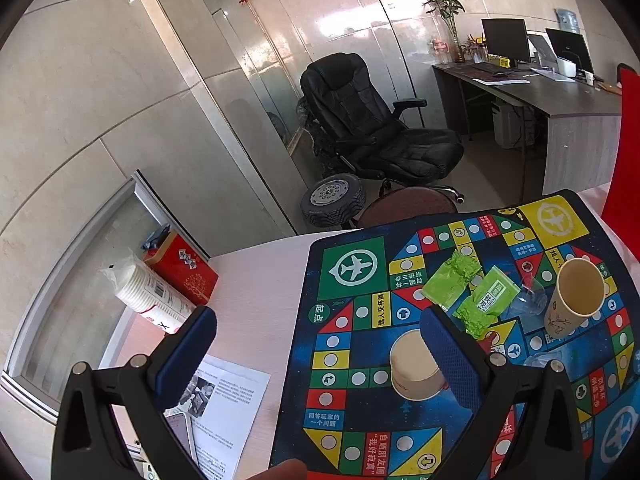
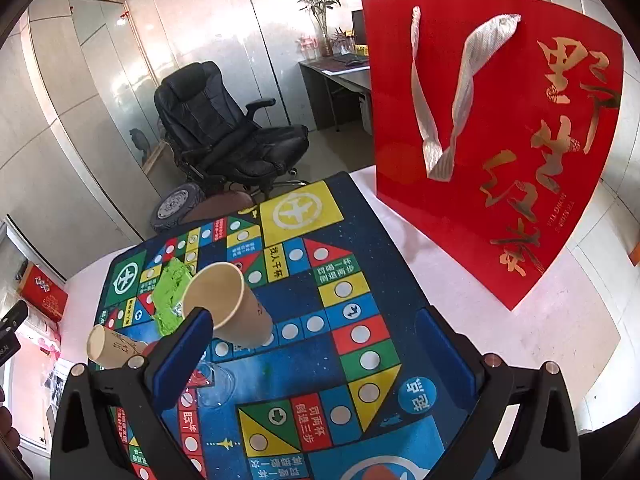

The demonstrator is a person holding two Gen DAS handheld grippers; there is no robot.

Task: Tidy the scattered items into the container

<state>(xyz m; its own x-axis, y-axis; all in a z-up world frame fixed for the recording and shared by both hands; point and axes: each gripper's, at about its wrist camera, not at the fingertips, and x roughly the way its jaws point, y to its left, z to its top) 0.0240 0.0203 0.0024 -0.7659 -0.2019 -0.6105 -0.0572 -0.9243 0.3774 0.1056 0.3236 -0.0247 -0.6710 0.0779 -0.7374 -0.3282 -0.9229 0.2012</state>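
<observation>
Nearby, red bag beside mat

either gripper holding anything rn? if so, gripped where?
Nothing is held. The left gripper is open above the mat, with the near paper cup loose beside its right finger. The right gripper is open too, empty.

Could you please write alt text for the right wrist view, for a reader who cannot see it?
An open right claw hovers empty over a colourful board-game mat holding two paper cups, green packets and a clear plastic cup. A red gift bag with white ribbon handles stands upright on the white table beside the mat.
</observation>
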